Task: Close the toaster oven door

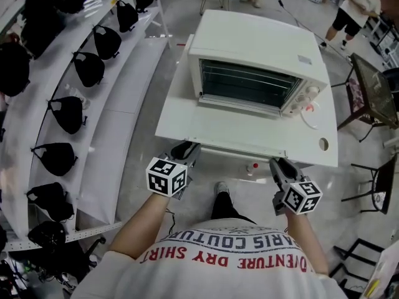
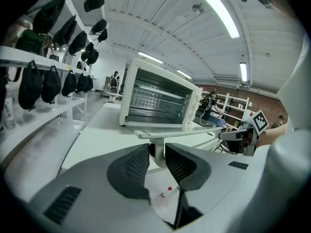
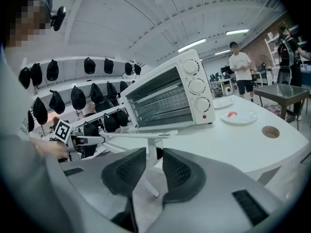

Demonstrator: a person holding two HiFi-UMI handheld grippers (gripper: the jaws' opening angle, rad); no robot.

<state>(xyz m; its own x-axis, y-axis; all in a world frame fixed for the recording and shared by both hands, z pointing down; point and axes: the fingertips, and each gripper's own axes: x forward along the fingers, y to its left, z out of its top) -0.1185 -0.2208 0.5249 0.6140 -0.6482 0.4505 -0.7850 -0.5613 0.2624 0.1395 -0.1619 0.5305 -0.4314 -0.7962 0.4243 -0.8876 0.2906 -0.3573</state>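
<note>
A white toaster oven [image 1: 255, 48] stands on a white table [image 1: 177, 126], its cavity and racks in plain sight. Its door is folded down flat, and in the gripper views it appears edge-on as a thin white slab [image 2: 180, 133] [image 3: 141, 135] in front of the oven. My left gripper [image 1: 185, 149] sits at the table's front edge on the left, and my right gripper [image 1: 278, 163] sits at that edge on the right. Both are open. In each gripper view only a white upright post [image 2: 156, 152] [image 3: 150, 154] farther off shows through the gap.
White shelves with several black bags [image 1: 81, 67] run along the left. A plate with something red [image 3: 238, 116] and a round hole [image 1: 323, 144] are on the table's right part. A small red-capped item [image 1: 252, 166] lies on the floor. People [image 1: 349, 11] stand at the back right.
</note>
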